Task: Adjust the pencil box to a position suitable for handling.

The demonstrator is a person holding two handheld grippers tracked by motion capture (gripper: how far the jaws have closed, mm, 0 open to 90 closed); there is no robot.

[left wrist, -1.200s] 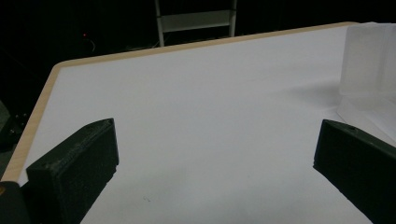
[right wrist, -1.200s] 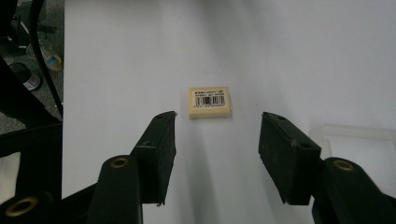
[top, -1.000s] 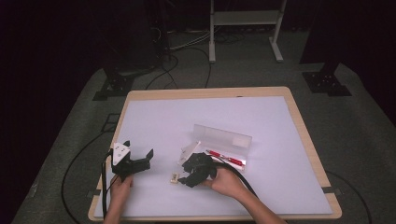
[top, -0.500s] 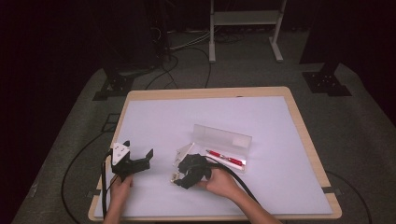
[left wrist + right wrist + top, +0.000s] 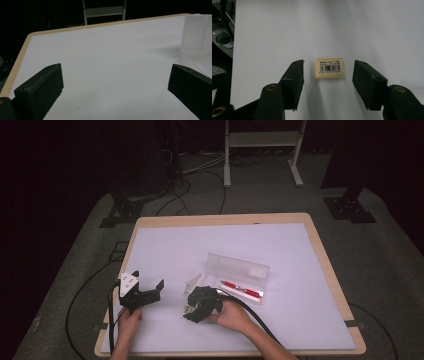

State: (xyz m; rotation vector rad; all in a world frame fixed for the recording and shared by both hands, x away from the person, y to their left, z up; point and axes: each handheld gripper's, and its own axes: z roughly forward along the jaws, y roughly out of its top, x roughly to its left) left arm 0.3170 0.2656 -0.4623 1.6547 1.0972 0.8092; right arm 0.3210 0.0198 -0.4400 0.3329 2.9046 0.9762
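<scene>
A small cream eraser point(image 5: 329, 68) with a barcode label lies flat on the white mat. My right gripper point(image 5: 328, 75) is open and straddles it, one jaw on each side, with a gap to both. In the high view the right gripper point(image 5: 192, 309) sits near the front middle of the table, just left of a clear plastic pencil case point(image 5: 240, 272) holding a red pen point(image 5: 241, 290). My left gripper point(image 5: 150, 295) rests at the front left, open with nothing between its jaws. Its own view, the left gripper point(image 5: 115, 87), looks across bare mat to the case's upright lid point(image 5: 197, 32).
The white mat point(image 5: 225, 245) covers a wood-edged table point(image 5: 327, 270). Black cables trail from both grippers over the front edge. On the dark floor behind stand a white metal frame point(image 5: 260, 140) and black stand feet point(image 5: 350, 202).
My right gripper has slid a little to the left, bringing its open jaws around the eraser. The left gripper has stayed put.
</scene>
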